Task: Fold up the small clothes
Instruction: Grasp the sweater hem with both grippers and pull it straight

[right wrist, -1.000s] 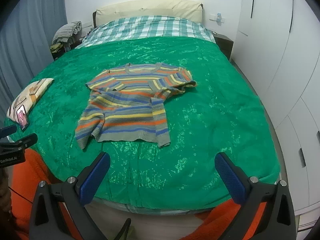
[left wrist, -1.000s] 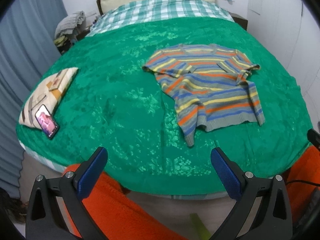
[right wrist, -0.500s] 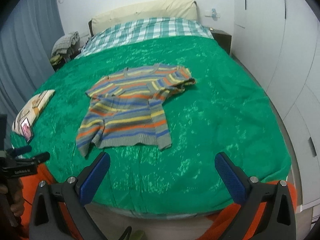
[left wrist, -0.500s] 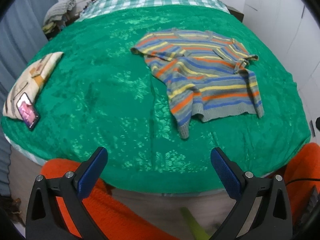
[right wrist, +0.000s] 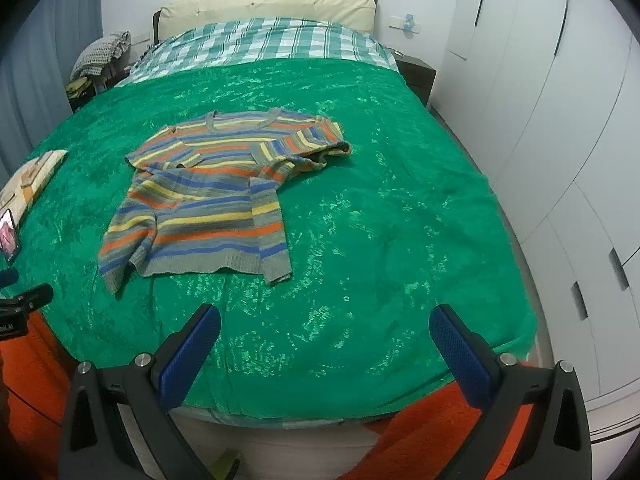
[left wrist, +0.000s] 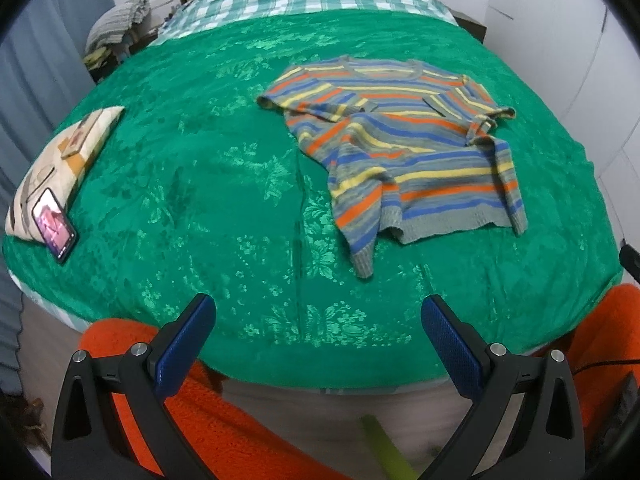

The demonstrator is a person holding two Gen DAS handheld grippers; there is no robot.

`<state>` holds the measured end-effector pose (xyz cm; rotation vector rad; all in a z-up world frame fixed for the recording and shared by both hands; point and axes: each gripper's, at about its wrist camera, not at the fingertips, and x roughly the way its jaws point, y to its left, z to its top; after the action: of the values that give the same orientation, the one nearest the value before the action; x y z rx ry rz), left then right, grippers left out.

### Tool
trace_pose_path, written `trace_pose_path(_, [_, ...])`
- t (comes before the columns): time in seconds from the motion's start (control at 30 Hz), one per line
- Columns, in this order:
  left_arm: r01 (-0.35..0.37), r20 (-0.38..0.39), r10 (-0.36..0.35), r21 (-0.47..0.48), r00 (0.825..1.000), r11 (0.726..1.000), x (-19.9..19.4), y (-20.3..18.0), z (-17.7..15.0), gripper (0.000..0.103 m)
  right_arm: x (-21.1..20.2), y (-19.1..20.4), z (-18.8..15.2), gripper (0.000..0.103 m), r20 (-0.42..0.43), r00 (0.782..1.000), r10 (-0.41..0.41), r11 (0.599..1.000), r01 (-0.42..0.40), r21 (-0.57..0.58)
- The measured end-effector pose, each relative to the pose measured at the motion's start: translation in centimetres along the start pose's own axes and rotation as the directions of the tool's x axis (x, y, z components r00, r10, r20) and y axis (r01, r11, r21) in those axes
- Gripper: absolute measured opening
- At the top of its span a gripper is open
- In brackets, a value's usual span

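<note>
Green bedspread (right wrist: 400, 220) carries a striped sweater (right wrist: 208, 200); white wardrobes (right wrist: 560, 120) alongside.

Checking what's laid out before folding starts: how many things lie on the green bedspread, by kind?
Sweater: 1
Cushion: 1
Phone: 1
Total: 3
Both grippers, left and right, hang open at the foot of the bedspread, holding nothing.

A small striped sweater (left wrist: 404, 152) (right wrist: 216, 196) lay rumpled before me on the green bedspread (left wrist: 192, 184), both sleeves folded across its front, hem nearest me.
</note>
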<state>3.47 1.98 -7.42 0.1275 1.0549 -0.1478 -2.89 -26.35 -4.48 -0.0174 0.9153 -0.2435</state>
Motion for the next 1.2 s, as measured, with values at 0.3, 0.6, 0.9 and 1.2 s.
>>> trace_pose_path(0.3, [0.090, -0.093, -0.096, -0.065, 0.991, 0.994, 8.2, 1.1, 0.0, 0.102, 4.9, -0.5, 0.7, 0.103, 0.080, 0.992, 0.094, 0.990, -0.085, -0.109])
trace_pose_path(0.6, [0.197, -0.096, -0.203, -0.072, 0.974, 0.978, 13.1, -1.0, 2.1, 0.057, 16.7, 3.8, 1.9, 0.085, -0.093, 0.960, 0.263, 0.950, -0.275, -0.148])
trace_pose_path(0.9, [0.374, -0.063, -0.381, -0.099, 0.922, 0.922, 6.9, 3.9, 3.4, 0.003, 11.6, -2.4, 3.2, 0.009, -0.082, 0.835, 0.545, 0.837, -0.535, 0.114])
trace_pose_path(1.2, [0.237, -0.329, -0.214, 0.032, 0.920, 0.971, 10.9, 3.4, -1.4, 0.003, 12.9, -6.9, -5.1, 0.009, -0.237, 0.716, 0.657, 0.696, -0.454, 0.556])
